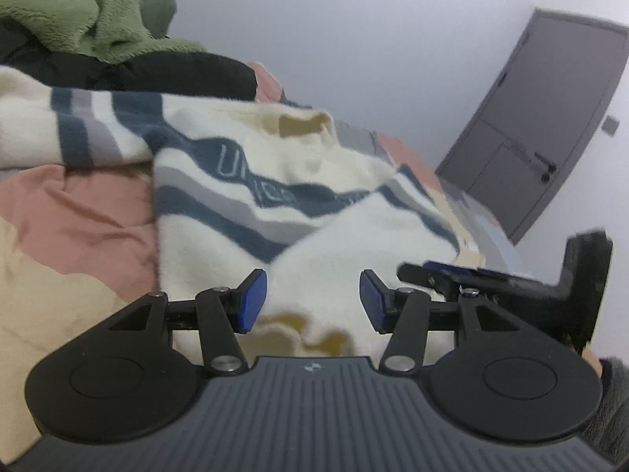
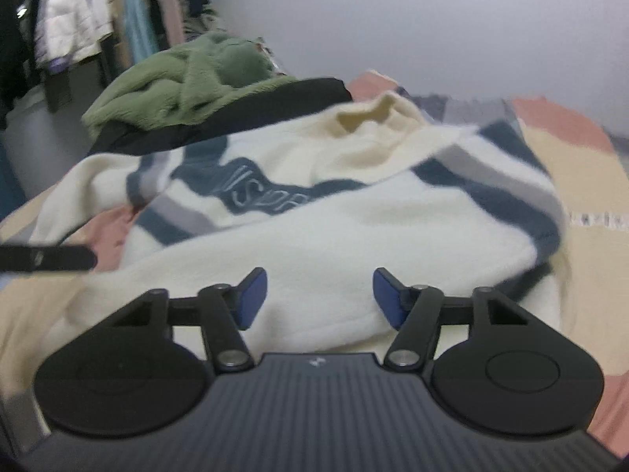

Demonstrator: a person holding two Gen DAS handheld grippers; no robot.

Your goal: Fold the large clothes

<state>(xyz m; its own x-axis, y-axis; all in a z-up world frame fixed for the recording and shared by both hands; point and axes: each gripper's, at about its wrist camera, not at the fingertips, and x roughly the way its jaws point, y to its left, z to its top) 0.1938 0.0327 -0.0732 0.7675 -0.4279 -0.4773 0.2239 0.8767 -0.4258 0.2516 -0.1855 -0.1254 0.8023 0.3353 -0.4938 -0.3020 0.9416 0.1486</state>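
A cream sweater (image 1: 322,236) with dark blue and grey stripes and lettering lies spread on the bed, its right sleeve folded over the body; in the right wrist view the sweater (image 2: 346,228) fills the middle. My left gripper (image 1: 313,301) hovers over its near hem, open, with nothing between the blue pads. My right gripper (image 2: 320,297) stands open above the lower part of the sweater, holding nothing. The right gripper's black body (image 1: 511,279) shows at the right of the left wrist view, and a finger of the left gripper (image 2: 47,258) enters at the left of the right wrist view.
A green fleece garment (image 2: 188,82) lies heaped on a black garment (image 2: 251,112) at the far side of the bed. The bedspread (image 1: 70,220) has pink, beige and grey patches. Clothes hang on a rack (image 2: 78,11) at the far left. A grey door (image 1: 550,118) stands in the wall.
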